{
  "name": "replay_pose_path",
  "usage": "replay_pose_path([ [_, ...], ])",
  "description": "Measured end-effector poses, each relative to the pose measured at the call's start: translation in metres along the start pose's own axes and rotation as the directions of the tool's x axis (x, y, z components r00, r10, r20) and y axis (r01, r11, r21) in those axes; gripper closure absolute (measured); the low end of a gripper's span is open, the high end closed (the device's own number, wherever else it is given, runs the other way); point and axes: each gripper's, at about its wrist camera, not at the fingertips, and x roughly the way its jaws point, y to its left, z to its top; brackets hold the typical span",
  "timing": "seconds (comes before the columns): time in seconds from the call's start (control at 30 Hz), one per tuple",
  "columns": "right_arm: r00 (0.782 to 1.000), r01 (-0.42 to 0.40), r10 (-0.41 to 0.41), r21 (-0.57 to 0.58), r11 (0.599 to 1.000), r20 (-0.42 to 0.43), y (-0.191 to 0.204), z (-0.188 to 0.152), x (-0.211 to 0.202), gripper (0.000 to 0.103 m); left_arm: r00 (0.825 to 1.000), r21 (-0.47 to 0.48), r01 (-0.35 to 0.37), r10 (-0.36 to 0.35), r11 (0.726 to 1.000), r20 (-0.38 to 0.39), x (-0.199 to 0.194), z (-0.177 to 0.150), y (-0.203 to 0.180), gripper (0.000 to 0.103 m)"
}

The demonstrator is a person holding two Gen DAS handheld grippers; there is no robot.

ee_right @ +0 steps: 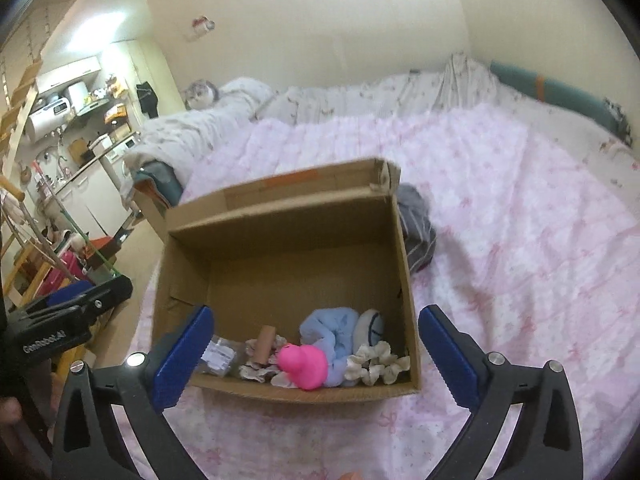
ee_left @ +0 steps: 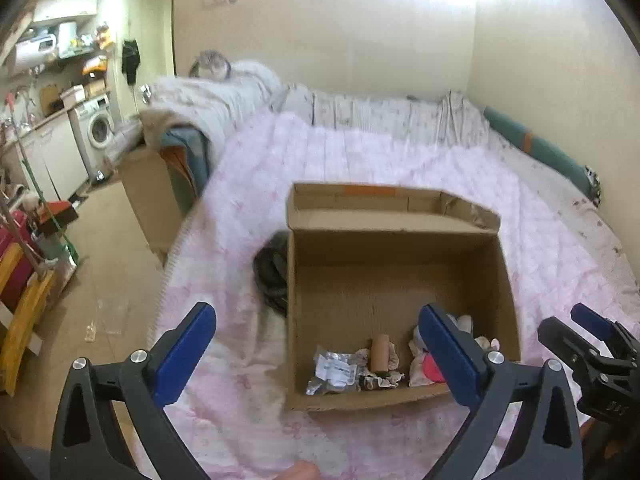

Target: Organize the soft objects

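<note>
1. Gripper state: the left gripper [ee_left: 316, 356] is spread wide and holds nothing. The right gripper [ee_right: 316, 356] is likewise spread wide and empty. Both hover above the near edge of the cardboard box [ee_right: 404, 264].
2. Location of sorted items: ahead of and just below the right gripper, along the near wall inside the box, lie a pink soft toy [ee_right: 306, 366], a light blue cloth [ee_right: 332, 330], a cream ruffled piece [ee_right: 374, 364], a brown roll [ee_right: 264, 346] and a clear packet [ee_right: 220, 356]. They touch or overlap one another. The far half of the box floor is bare.
3. Location of the remaining item: a dark grey garment [ee_right: 416, 232] lies on the pink quilt [ee_right: 520, 220], touching the outer wall of the box. It is ahead and to the right of the right gripper, and ahead and left of centre for the left gripper [ee_left: 272, 276].
4. Probable step: collect the garment. The right gripper appears the better placed.
5. Approach from above, clear of the box wall, to avoid shifting the box.
6. Pinch a raised fold of the garment only; a low bite may catch the quilt.
7. Lift until the fabric hangs free, then carry it over the wall.
8. Release over the bare far floor, not onto the crowded near row.
</note>
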Motion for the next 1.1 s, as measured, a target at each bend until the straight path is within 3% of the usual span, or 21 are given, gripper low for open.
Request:
replay_pose_path([
  [0.2, 0.998, -0.023, 0.024, -0.023, 0.999, 0.051, 0.018, -0.014, -0.042, 0.000, 0.997, -0.002, 0.006, -0.006, 1.000, 0.071, -0.046, -0.024, 0.018, 0.001],
  [0.43, 0.998, -0.003, 0.012, -0.126, 0.992, 0.065, 0.043, -0.040, -0.067, 0.000, 0.996, 0.026, 0.040, -0.042, 0.999, 0.076, -0.072, -0.057, 0.024, 0.001],
  [0.67, 0.998, 0.030, -0.022, -0.143, 0.989, 0.053, 0.037, -0.070, -0.071, 0.000, 0.998, -0.016, -0.019, 0.020, 1.000, 0.065, -0.067, -0.090, 0.035, 0.001],
  [0.83, 0.997, 0.073, -0.072, -0.071, 0.995, 0.024, 0.021, -0.071, -0.055, 0.000, 1.000, -0.029, 0.005, -0.004, 1.000, 0.008, -0.049, -0.095, 0.032, 0.001],
  [1.1, 0.994, 0.109, -0.106, -0.119, 0.987, 0.032, 0.030, -0.075, -0.051, 0.000, 1.000, -0.017, 0.017, -0.017, 1.000, -0.008, -0.040, -0.097, 0.027, 0.001],
])
